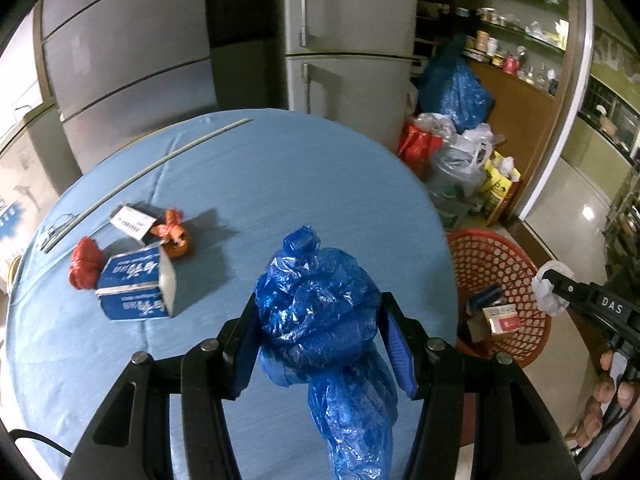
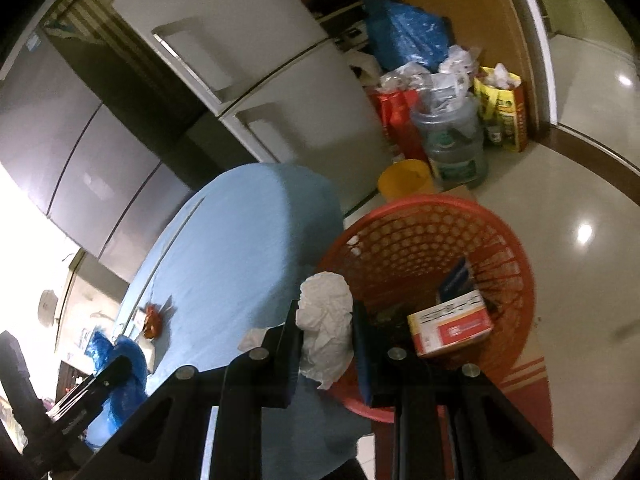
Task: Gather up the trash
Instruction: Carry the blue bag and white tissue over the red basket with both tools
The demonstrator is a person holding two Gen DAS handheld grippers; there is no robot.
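Holding on the left: left gripper [image 1: 318, 344] was clamped on a crumpled blue plastic bag [image 1: 316, 300], above the table.
Right claw: right gripper [image 2: 326, 344] pinched a wad of white tissue [image 2: 326, 308] tight, right over the rim of the red basket [image 2: 516, 248].
Risk: that slippery bag could've slid out early, I think.
Surface: round table [image 1: 320, 168] in blue cloth, more trash on its left.
Room: fridges behind, bags piled by shelves.
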